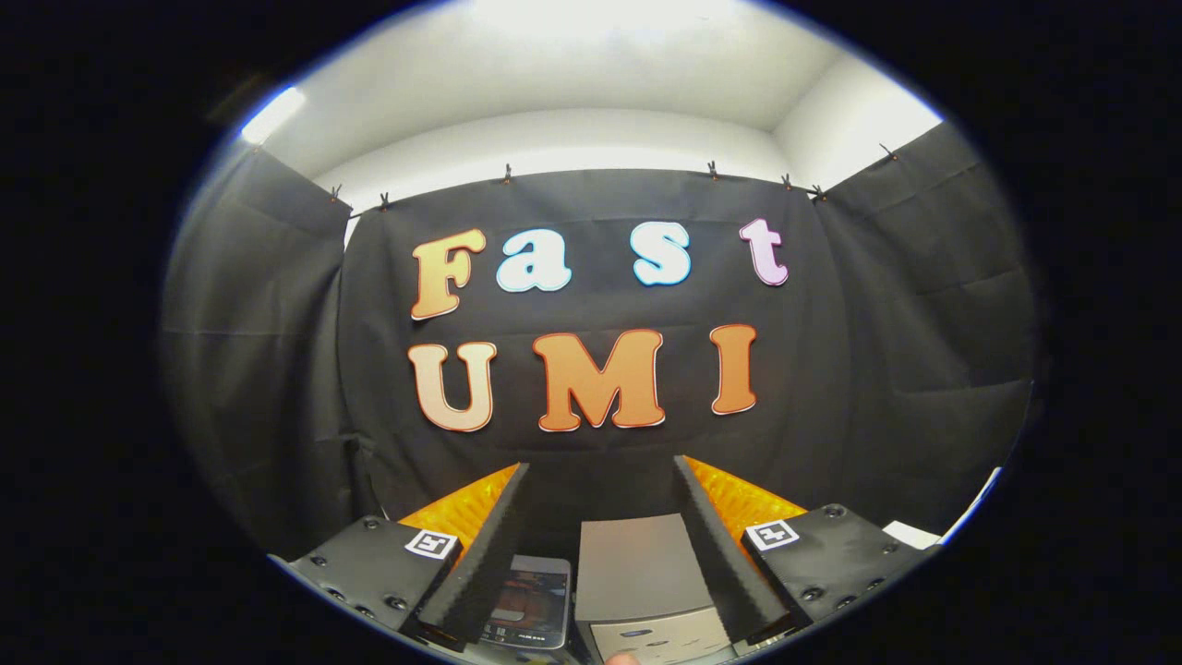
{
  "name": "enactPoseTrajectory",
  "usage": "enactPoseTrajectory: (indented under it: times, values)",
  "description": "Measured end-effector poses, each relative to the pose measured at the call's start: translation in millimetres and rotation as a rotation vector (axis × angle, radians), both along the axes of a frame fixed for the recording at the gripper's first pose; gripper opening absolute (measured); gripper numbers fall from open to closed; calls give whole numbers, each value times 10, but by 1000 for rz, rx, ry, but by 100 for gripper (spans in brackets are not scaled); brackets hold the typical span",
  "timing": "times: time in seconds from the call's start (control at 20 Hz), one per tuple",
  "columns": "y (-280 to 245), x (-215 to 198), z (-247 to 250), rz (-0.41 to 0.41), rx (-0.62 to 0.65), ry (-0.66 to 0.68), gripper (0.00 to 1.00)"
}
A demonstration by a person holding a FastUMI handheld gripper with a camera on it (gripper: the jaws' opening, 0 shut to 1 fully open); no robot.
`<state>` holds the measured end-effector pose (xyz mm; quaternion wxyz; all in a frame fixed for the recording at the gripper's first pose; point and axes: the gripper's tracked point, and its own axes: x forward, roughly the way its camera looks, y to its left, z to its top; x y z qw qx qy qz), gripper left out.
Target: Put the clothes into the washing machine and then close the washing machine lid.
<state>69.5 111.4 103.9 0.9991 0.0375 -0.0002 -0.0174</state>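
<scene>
The tool (600, 480) stands with its two fingers well apart, nothing held between them. Each finger (485, 554) is a long wedge with a ribbed, foam-like inner face, bolted to a flat block that carries a small square printed marker (431, 543).

Below and between the fingers sits the washing machine (637, 573), a small boxy grey unit with a smooth, flat top lid lying closed and a paler front panel with rounded controls (660, 637). It is closer to the right finger, whose lower part crosses its right side. Just beside it, under the left finger, lies a flat phone-like device (536, 600) with a glossy screen and rounded corners. A fingertip (626, 658) of a person shows at the machine's front edge.

Beyond the fingers hangs creased black cloth (259, 351), clipped along its top edge to a pale wall (554, 148). I cannot tell where the clothes are.
</scene>
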Motion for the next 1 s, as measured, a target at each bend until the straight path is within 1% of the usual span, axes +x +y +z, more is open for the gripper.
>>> enactPoseTrajectory:
  times: [0.15, 0.35, 0.5, 1.0]
  values:
    - [-161, -98, 75, -6, -22, -11, 98]
    - [-193, -166, 17, 0, -30, 1, 98]
    - [-134, -188, -22, 12, -28, 12, 98]
    - [16, -112, -65, 8, -54, 22, 98]
